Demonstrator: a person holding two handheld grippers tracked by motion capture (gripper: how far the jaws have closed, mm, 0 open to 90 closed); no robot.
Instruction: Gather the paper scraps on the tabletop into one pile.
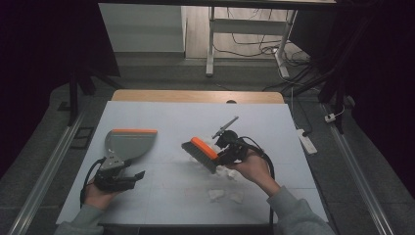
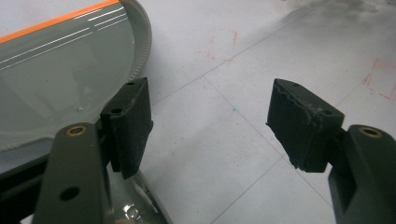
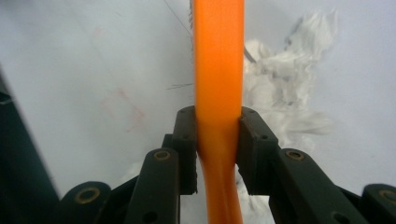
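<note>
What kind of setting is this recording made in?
Most likely a lab or recording workspace, not a home: a white-topped table in a dim room, loose cables on the floor behind it, and a power strip beside the table.

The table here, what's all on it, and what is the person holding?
dustpan: one, grey with orange edge, on the left of the table, beside the left gripper
brush: one, orange back with dark bristles, table centre, clamped in the right gripper
paper scraps: a few, white, near the table's front, right of centre; more by the brush
table: one, pale grey top
left gripper: one, black, jaws open and empty
right gripper: one, black, shut on the brush handle
</note>
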